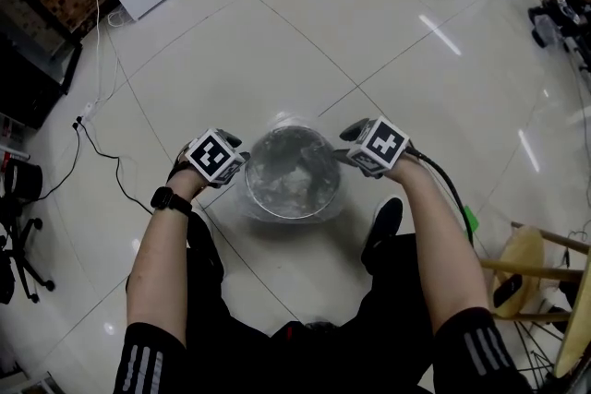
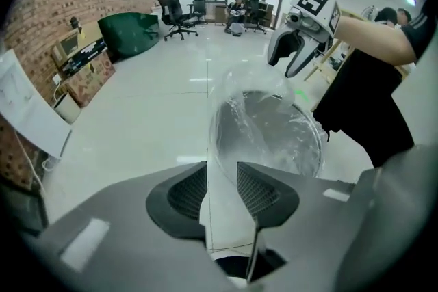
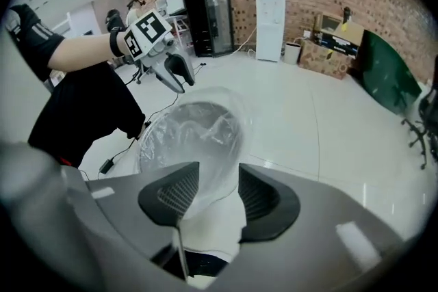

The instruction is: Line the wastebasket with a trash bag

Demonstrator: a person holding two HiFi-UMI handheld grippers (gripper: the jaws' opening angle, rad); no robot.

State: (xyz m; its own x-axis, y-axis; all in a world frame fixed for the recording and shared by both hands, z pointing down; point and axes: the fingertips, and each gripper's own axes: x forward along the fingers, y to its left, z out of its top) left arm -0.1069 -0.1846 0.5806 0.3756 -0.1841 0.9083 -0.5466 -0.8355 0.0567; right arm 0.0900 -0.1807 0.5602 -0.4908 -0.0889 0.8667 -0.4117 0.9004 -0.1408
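Wastebasket (image 1: 325, 197) upright on floor (image 1: 369, 41) ahead of me, trash bag (image 1: 294, 169) inside, film over rim. My left hand-held gripper (image 2: 222, 182) just beside left rim, right hand-held gripper (image 3: 219, 191) just beside right rim (equally near). Both sets of jaws apart, film loose between, nothing pinched.

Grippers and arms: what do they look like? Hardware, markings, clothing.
Left gripper and right gripper: grey bodies, dark meshed pads, a white cube with black square markers on each. Black cable runs off the right one. Black watch on left wrist; black short sleeves with white stripes.
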